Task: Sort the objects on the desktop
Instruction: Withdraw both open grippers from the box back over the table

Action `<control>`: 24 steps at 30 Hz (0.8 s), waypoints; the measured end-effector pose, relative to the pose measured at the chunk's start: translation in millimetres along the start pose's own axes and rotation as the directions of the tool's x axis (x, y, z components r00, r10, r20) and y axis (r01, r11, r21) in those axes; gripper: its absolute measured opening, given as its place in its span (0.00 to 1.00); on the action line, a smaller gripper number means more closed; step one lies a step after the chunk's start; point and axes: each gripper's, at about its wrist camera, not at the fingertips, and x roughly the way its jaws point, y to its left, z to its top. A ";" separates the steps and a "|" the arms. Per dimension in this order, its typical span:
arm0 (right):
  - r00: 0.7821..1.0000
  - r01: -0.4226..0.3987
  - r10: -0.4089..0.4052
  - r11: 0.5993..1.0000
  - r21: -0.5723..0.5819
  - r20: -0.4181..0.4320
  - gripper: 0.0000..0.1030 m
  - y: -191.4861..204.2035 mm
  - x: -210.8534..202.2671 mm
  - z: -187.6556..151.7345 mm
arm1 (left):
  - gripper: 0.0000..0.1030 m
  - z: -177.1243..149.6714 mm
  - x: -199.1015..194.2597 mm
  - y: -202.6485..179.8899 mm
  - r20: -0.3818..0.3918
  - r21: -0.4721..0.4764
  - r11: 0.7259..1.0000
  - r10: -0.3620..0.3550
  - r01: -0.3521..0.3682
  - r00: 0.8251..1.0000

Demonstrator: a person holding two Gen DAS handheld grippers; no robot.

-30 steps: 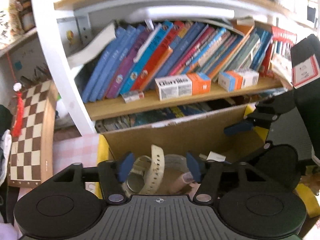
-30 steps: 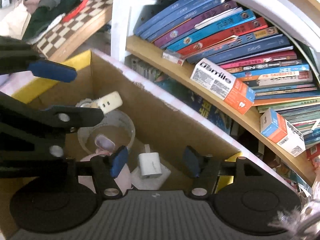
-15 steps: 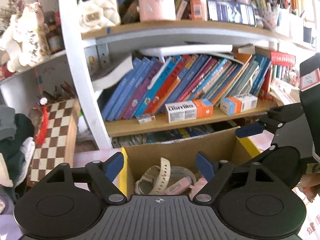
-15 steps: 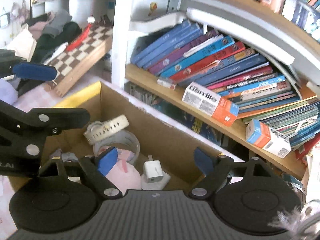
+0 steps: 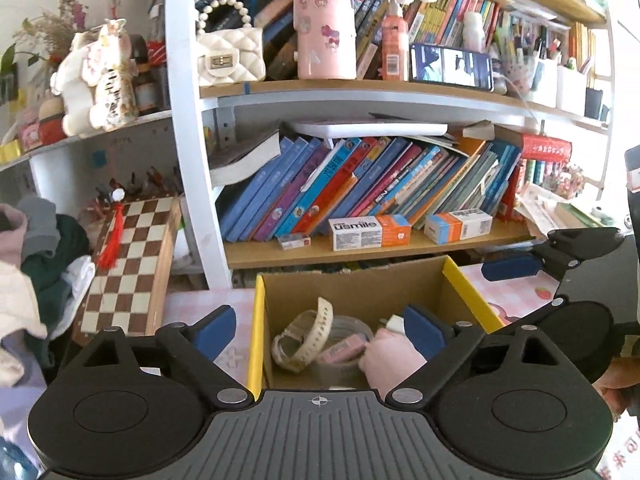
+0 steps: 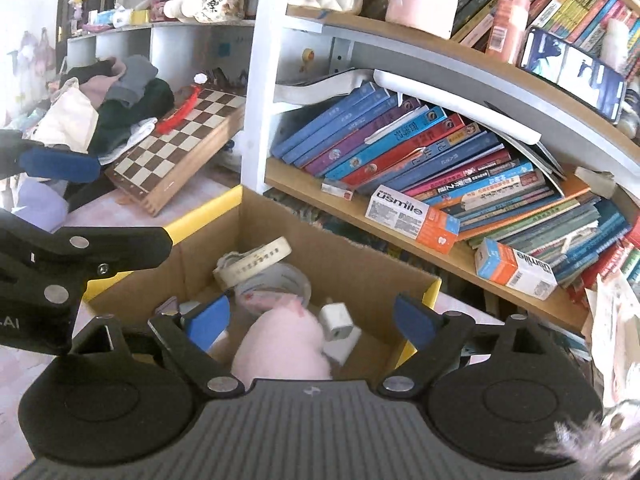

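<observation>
A cardboard box (image 5: 360, 284) with yellow flaps sits on the pink desk below the bookshelf. Inside lie a cream watch (image 5: 308, 334), a roll of clear tape (image 6: 280, 280), a pink soft object (image 6: 280, 340), a white charger plug (image 6: 336, 318) and a small pink item (image 5: 340, 350). My left gripper (image 5: 320, 330) hovers open above the box's near edge, nothing between its blue pads. My right gripper (image 6: 308, 318) is open too, above the box from the right side, empty. Each gripper shows in the other's view: the right gripper (image 5: 560, 264) and the left gripper (image 6: 60, 216).
A bookshelf (image 5: 360, 248) with leaning books and toothpaste boxes (image 5: 370, 232) stands right behind the box. A wooden chessboard (image 5: 128, 268) leans at the left beside a heap of clothes (image 5: 36, 264). A person's hand (image 5: 616, 380) shows at the right edge.
Both grippers have risen and pulled back from inside the box, and their fingers have spread wider. The objects stay in the box.
</observation>
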 end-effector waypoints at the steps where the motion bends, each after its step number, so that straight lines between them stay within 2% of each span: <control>1: 1.000 0.005 -0.005 1.000 0.006 0.002 0.88 4.1 -5.6 -3.8 | 0.91 -3.6 -4.7 0.2 -0.001 -0.005 1.000 0.003 -0.003 1.000; 7: 0.998 0.055 -0.057 0.997 0.054 0.036 0.95 29.7 -44.7 -34.8 | 0.95 -30.1 -39.5 -0.3 -0.001 -0.028 1.000 0.001 -0.001 1.000; 13: 0.993 0.105 -0.110 0.988 0.115 0.043 0.97 52.2 -81.9 -72.5 | 0.97 -62.1 -75.9 -3.6 -0.017 0.016 1.000 0.006 -0.006 1.000; 19: 0.993 0.116 -0.121 0.974 0.195 0.014 0.98 71.2 -114.4 -105.0 | 0.98 -94.8 -104.0 -7.5 -0.066 0.047 0.999 0.009 -0.006 0.998; 24: 0.993 0.121 -0.120 0.971 0.205 -0.019 0.99 91.1 -134.1 -127.1 | 0.98 -120.0 -127.2 -9.9 -0.098 0.061 0.998 0.015 -0.009 0.995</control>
